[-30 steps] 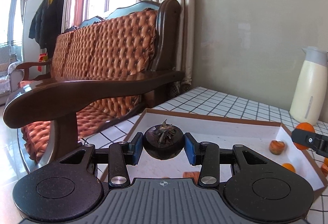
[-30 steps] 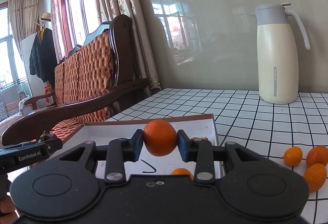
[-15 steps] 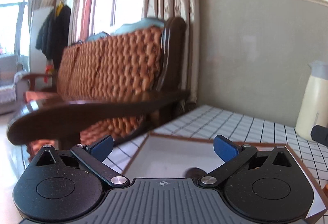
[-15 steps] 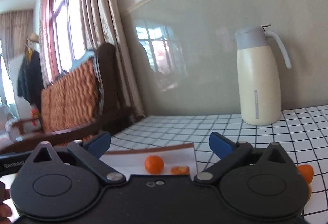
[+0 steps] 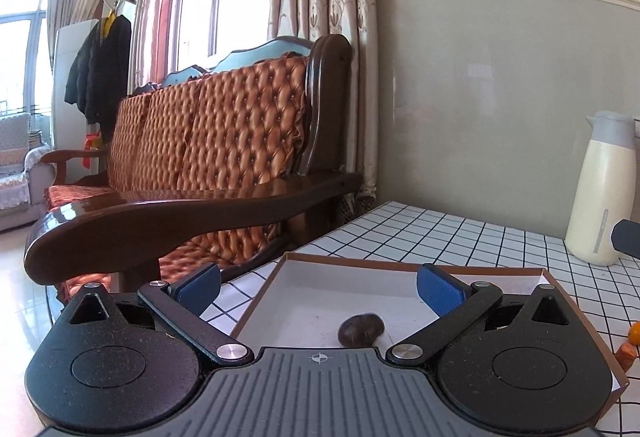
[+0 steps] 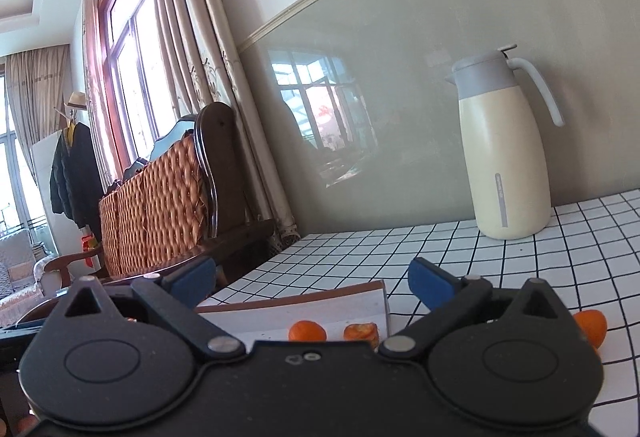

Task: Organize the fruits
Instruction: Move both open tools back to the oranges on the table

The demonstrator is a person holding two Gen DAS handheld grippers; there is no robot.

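Left claw: the left claw is seen spread to its widest with nothing between its blue pads; a second ago a dark fruit was clamped there.
Dark fruit: the dark fruit is now seen lying on the white floor of the cardboard box, near the box's near edge, apart from the pads.
Right claw: the right claw is likewise seen wide apart and empty; a second ago an orange was held in it.
Oranges in box: the orange is seen resting inside the box beside a cut orange piece, close to the box's right wall.
Meaning: both releases are judged complete; two more fruits are counted as sorted.
Left to do: loose oranges are seen on the bench just right of the box.
Beyond: a cream thermos jug stands toward the bench's far edge, well apart; a wooden sofa lies past the bench's left edge.
Obstruction: the box's wall is judged the only thing to be cleared.
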